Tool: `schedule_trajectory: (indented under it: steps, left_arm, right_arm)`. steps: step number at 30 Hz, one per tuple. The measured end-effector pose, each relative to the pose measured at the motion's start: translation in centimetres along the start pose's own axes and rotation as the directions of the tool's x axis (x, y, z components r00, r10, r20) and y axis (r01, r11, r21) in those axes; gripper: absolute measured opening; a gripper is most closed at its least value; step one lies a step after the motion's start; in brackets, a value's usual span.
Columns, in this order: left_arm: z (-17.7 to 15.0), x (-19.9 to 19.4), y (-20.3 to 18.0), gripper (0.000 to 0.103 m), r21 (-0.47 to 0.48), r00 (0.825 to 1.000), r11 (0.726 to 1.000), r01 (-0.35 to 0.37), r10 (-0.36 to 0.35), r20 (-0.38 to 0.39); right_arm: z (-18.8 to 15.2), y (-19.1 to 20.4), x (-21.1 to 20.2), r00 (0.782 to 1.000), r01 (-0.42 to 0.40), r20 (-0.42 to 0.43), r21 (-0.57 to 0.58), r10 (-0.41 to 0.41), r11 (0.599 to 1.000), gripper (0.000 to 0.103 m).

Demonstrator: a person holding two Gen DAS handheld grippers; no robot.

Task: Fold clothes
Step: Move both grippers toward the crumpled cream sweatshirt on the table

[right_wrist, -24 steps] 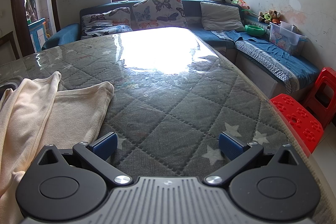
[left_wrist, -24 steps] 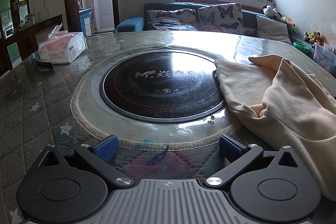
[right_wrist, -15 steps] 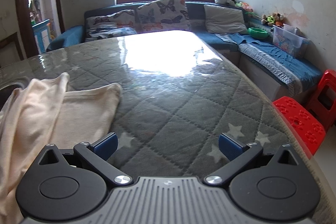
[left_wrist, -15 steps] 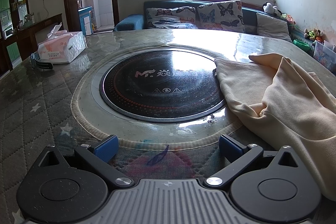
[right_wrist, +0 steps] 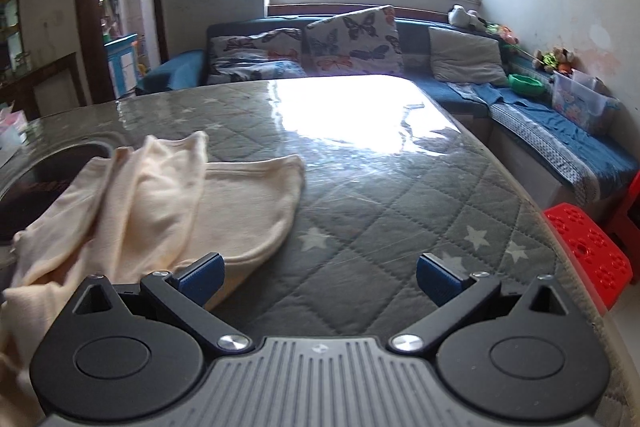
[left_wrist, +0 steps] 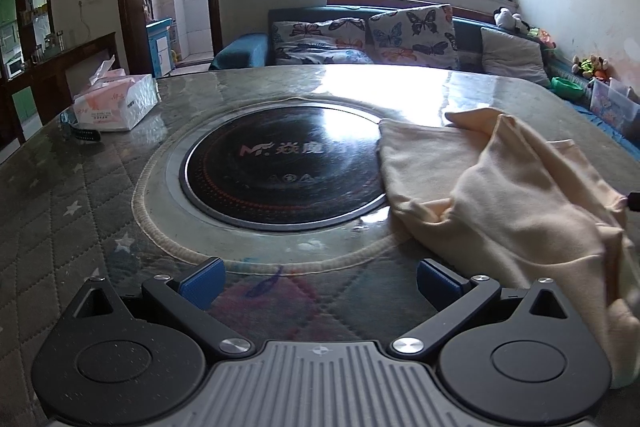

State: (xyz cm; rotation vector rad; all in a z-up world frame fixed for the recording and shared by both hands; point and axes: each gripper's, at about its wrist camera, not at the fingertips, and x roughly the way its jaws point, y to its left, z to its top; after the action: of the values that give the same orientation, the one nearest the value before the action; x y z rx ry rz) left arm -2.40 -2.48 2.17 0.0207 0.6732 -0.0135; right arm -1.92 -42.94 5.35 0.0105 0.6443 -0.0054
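Note:
A cream garment [left_wrist: 500,187] lies rumpled on the quilted table, right of the round black cooktop [left_wrist: 280,167]. My left gripper [left_wrist: 318,281] hovers open over the table's near edge, with the cloth just right of its right finger and nothing between the pads. In the right wrist view the same cream garment [right_wrist: 160,203] spreads across the left side. My right gripper [right_wrist: 320,277] stands open above bare table; its left finger [right_wrist: 202,277] sits at the garment's near hem, and I cannot tell if it touches.
A tissue box [left_wrist: 116,103] and a dark strap [left_wrist: 82,135] sit at the table's far left. A sofa with butterfly cushions [left_wrist: 412,35] runs behind the table. Red plastic stools [right_wrist: 588,251] stand off the table's right edge.
The right gripper's view has swung left and tipped up a little, bringing more of the garment into it. The left gripper has hardly moved. Both stay wide open.

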Motion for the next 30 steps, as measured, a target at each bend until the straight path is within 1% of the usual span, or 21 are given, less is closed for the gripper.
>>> schedule_trajectory:
  steps: [11, 21, 30]
  left_arm:
    - [-0.1, -1.9, -2.5, 0.103, 0.009, 0.999, 0.999, 0.043, -0.043, -0.001]
    - [0.2, -2.8, -3.5, 0.103, 0.012, 0.998, 0.997, 0.070, -0.070, 0.001]
    - [0.6, -2.8, -3.9, 0.103, 0.021, 0.997, 0.997, 0.081, -0.081, -0.003]
  right_arm:
    - [-1.2, 2.4, -2.8, 0.999, -0.040, 0.009, -0.061, 0.040, 0.997, 0.103]
    - [-1.9, 3.4, -4.6, 0.997, -0.078, 0.014, -0.078, 0.079, 0.994, 0.103]
    - [-2.0, 4.1, -5.1, 0.995, -0.095, 0.023, -0.091, 0.097, 0.991, 0.103]
